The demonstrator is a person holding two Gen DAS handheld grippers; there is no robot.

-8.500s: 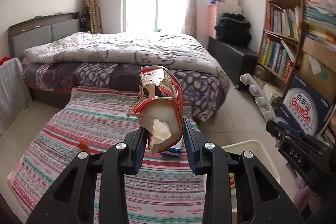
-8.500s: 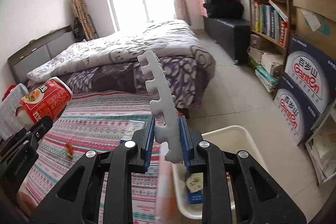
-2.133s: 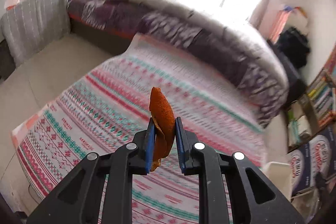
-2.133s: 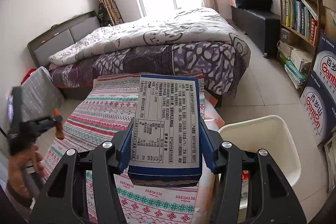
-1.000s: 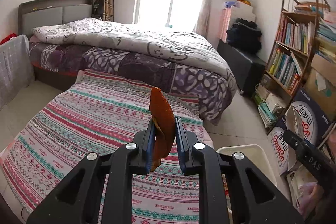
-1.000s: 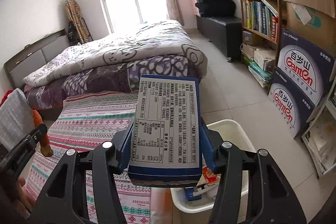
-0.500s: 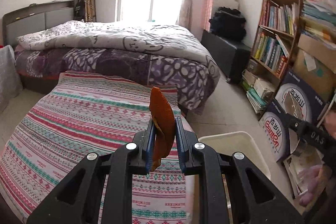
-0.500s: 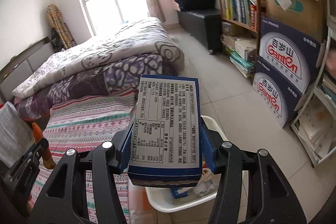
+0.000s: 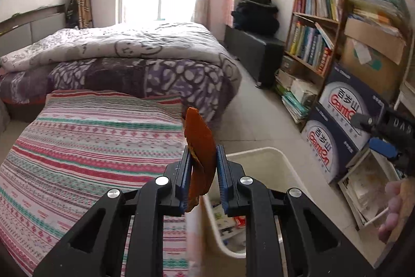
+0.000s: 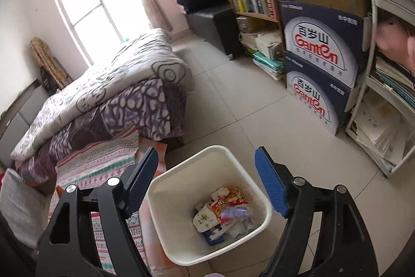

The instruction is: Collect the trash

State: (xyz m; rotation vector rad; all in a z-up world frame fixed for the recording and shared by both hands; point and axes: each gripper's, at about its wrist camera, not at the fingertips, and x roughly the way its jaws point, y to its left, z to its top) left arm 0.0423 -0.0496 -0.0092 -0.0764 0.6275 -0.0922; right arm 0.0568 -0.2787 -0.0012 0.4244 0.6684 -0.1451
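My left gripper (image 9: 203, 149) is shut on a curled orange peel (image 9: 199, 144) and holds it above the striped mat's right edge, just left of the white trash bin (image 9: 282, 160). My right gripper (image 10: 206, 160) is open and empty, hovering directly over the white trash bin (image 10: 171, 178). The bin holds several wrappers and a blue box (image 10: 214, 235) at its bottom. The right gripper also shows at the right edge of the left wrist view (image 9: 384, 139).
A striped mat (image 9: 77, 147) covers the floor left of the bin. A bed with a quilt (image 9: 129, 51) lies behind it. Stacked Ganten cartons (image 10: 319, 61), a bookshelf (image 9: 313, 38) and a white rack (image 10: 384, 95) line the right wall. Tiled floor (image 10: 233, 100) lies between.
My right gripper has opened and the blue box has dropped into the bin. My left gripper has moved right toward the bin with the orange peel still held.
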